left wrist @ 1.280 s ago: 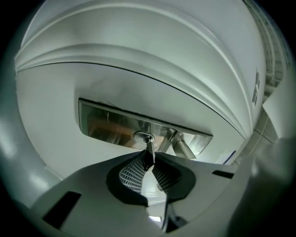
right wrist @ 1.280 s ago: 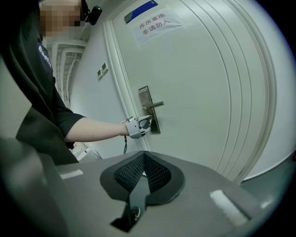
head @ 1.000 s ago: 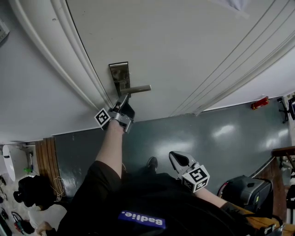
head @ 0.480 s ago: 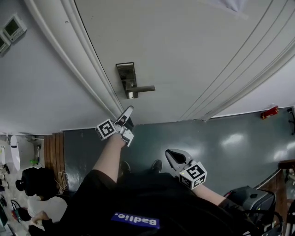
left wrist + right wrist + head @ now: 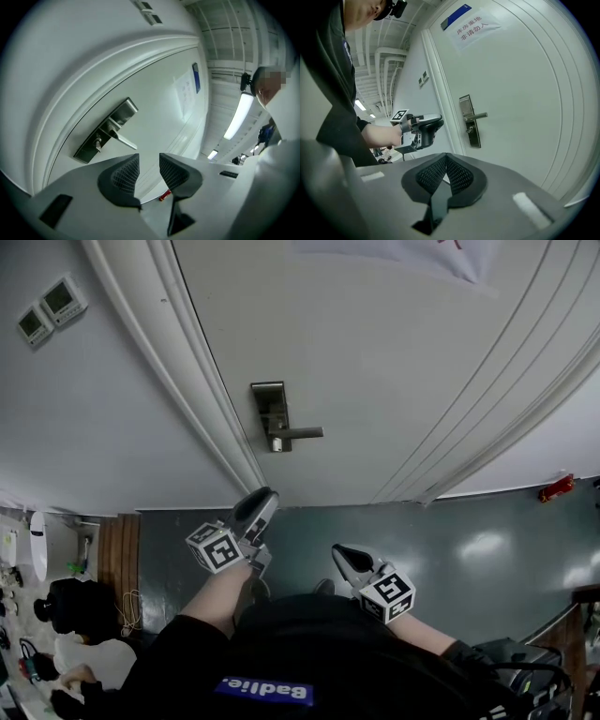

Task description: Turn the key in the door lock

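Observation:
The white door carries a steel lock plate with a lever handle and a small key in the cylinder under the handle. My left gripper hangs well below and clear of the lock. In the left gripper view its jaws stand open and empty, with the lock plate and key ahead at upper left. My right gripper is held low near my body, with its jaws shut on nothing. The right gripper view shows the lock plate and the left gripper.
The door frame moulding runs left of the lock. Two wall switches sit at upper left. A paper notice is stuck high on the door. A red doorstop lies on the grey floor at right, bags at lower left.
My left gripper has let go of the key, opened, rolled and drawn back from the lock toward my body. The right gripper barely moved. The head view has tilted up the door.

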`<action>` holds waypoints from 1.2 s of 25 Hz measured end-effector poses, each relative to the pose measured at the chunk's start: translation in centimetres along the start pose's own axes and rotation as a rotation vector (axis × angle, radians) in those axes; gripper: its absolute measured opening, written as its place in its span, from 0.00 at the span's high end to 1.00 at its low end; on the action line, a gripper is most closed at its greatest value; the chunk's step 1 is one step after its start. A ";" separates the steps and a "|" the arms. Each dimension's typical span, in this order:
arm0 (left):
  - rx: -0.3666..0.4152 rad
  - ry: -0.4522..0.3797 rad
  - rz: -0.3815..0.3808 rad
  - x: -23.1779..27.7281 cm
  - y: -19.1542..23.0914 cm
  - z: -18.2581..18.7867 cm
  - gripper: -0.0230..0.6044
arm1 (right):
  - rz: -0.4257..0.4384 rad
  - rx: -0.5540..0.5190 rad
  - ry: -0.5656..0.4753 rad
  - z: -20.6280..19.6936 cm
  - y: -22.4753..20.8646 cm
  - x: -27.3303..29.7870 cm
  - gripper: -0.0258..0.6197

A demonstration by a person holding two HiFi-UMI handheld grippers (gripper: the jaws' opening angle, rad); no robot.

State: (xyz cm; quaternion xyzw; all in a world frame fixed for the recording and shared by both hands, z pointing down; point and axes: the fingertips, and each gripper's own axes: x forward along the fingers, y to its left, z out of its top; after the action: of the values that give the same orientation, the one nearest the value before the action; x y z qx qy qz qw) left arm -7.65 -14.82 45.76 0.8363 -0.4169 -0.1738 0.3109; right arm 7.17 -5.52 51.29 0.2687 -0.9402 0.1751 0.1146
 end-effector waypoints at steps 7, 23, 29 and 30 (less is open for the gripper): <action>0.197 0.075 -0.053 -2.5 -8.3 -1.0 0.78 | -0.002 -0.028 -0.021 1.4 0.5 0.5 0.96; 0.521 0.137 -0.095 -4.1 -11.7 -2.4 0.85 | 0.030 -0.064 -0.033 2.9 1.8 2.6 0.96; 0.549 0.151 -0.119 -4.3 -11.9 -2.7 0.94 | 0.035 -0.068 -0.031 3.2 2.2 3.0 0.96; 0.551 0.154 -0.126 -4.3 -12.0 -2.8 0.95 | 0.038 -0.073 -0.031 3.2 2.3 3.1 0.96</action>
State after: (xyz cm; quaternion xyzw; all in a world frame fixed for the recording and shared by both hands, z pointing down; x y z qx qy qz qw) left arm -1.58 -4.83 40.01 0.9241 -0.3710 -0.0090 0.0915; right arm 2.97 -6.40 48.70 0.2491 -0.9526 0.1386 0.1066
